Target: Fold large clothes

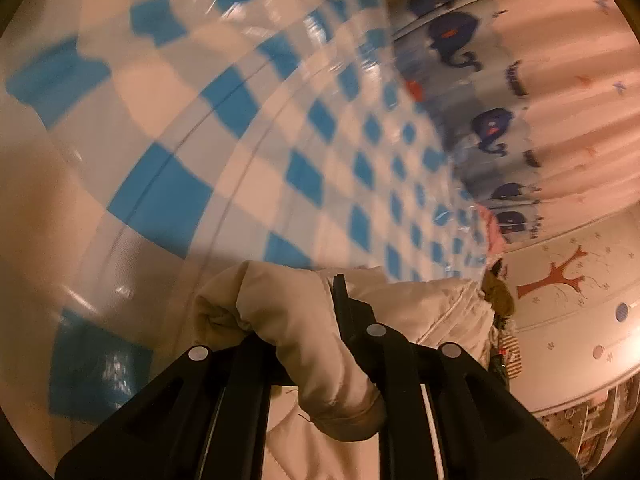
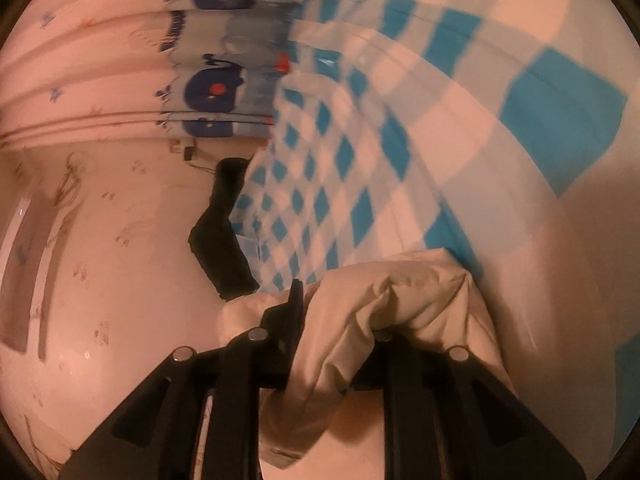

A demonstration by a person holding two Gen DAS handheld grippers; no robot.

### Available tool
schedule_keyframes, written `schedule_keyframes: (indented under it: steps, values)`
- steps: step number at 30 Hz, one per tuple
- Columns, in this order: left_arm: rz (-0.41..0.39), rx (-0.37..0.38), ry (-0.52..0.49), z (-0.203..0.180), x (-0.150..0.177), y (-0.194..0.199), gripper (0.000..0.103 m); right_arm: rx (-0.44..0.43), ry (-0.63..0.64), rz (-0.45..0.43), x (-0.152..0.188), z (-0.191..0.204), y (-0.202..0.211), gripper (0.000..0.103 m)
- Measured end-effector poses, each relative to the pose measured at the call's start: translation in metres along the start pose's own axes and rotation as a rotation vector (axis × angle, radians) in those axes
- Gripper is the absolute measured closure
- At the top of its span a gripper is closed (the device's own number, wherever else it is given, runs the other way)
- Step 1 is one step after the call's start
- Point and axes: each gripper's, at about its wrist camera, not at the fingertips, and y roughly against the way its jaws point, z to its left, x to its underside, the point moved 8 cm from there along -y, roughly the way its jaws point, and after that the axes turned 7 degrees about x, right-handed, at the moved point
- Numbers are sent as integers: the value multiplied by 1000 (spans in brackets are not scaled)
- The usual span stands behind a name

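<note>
A cream padded garment (image 1: 296,320) is bunched between the fingers of my left gripper (image 1: 320,320), which is shut on it; the cloth hangs over and below the jaws. In the right wrist view the same cream garment (image 2: 380,304) is pinched in my right gripper (image 2: 320,312), also shut on it, with folds draping over the right finger. Both grippers hold the garment above a blue-and-white checked surface (image 1: 248,128). Most of the garment is hidden below the grippers.
The checked cover (image 2: 400,128) fills most of both views, blurred by motion. A curtain with dark blue whales (image 1: 456,36) (image 2: 216,88) hangs behind it. A black cloth (image 2: 220,240) lies at the cover's edge. A wall with a tree decal (image 1: 556,276) is at right.
</note>
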Motion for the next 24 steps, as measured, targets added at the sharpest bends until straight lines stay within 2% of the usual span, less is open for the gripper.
schedule_keyframes:
  steps: [2, 4, 5, 6, 8, 10, 11, 12, 13, 14, 15, 16, 17, 19, 20, 22, 24]
  values:
    - [35, -10, 43, 6, -5, -9, 93, -23, -7, 4, -3, 6, 2, 61]
    - [53, 2, 81, 5, -11, -11, 92, -31, -14, -1, -6, 13, 5, 49]
    - [57, 24, 117, 3, -16, -10, 89, -36, -19, -2, -6, 15, 5, 42]
    - [64, 46, 161, 1, -20, -9, 87, -38, -25, -14, -7, 19, 8, 40]
    - [74, 94, 258, 0, -25, -5, 80, -68, -37, -54, -9, 26, 15, 22]
    - [68, 148, 322, -4, -26, -1, 74, -60, -43, -115, -13, 28, 26, 14]
    - [62, 191, 345, -8, -27, 3, 63, -67, -52, -138, -15, 29, 33, 12]
    - [38, 225, 356, -12, -28, 8, 43, -48, -56, -158, -15, 29, 40, 12]
    - [0, 255, 362, -16, -30, 15, 34, -15, -35, -169, -14, 31, 43, 12]
    - [-72, 292, 367, -21, -37, 27, 20, 31, 47, -174, -8, 42, 46, 12]
    - [-137, 325, 373, -25, -43, 40, 14, 67, 134, -163, -1, 56, 44, 12]
    - [-166, 336, 369, -28, -45, 47, 14, 106, 212, -156, 8, 68, 42, 12]
    - [-202, 324, 316, -39, -47, 56, 14, 137, 284, -145, 17, 80, 38, 12]
    - [-225, 231, 71, -80, -35, 64, 14, 234, 507, -82, 47, 112, 17, 12]
    - [-206, 205, -34, -98, -24, 61, 14, 280, 585, -56, 58, 120, 6, 12]
    - [-108, 153, -298, -143, 18, 39, 14, 407, 777, 35, 89, 133, -31, 12]
    - [-24, 84, -500, -169, 55, 11, 14, 538, 903, 84, 106, 128, -63, 12]
